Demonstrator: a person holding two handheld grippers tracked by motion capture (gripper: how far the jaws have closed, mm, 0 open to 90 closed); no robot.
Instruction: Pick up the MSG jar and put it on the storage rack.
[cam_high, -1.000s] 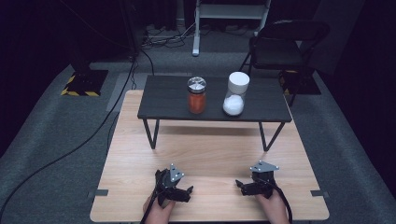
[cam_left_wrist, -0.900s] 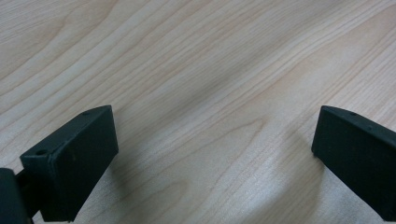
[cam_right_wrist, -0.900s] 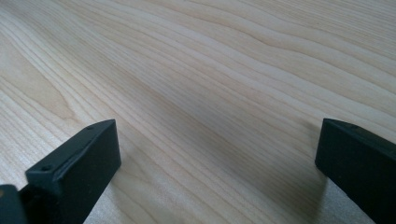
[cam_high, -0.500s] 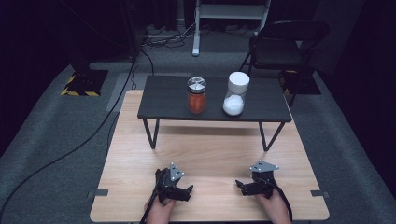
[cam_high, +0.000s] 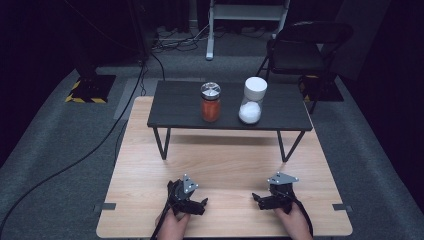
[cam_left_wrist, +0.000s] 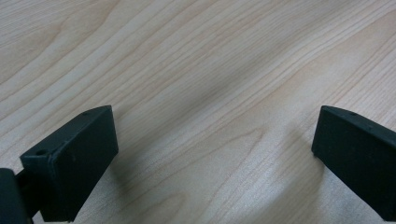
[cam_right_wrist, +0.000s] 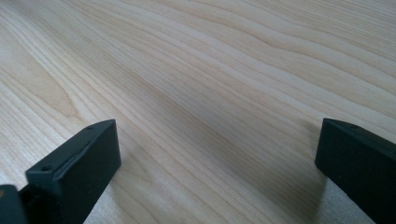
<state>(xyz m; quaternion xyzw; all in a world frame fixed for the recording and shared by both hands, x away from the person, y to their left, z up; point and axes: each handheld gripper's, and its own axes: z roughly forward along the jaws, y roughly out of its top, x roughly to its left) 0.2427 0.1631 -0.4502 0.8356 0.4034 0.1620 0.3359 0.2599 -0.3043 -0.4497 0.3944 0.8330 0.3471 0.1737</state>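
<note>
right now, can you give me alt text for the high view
Two jars stand on a low black shelf at the far side of a wooden table: a red jar left of a white jar. Near the front edge, each hand rests a hand-held gripper, left and right, jaws open.

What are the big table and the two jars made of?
The big table looks like pale wood with a matte finish: grain lines run across it. The orange jar and the white jar seem to be clear glass or plastic, I cannot tell which; their contents show through. The orange jar's lid shines like metal.
</note>
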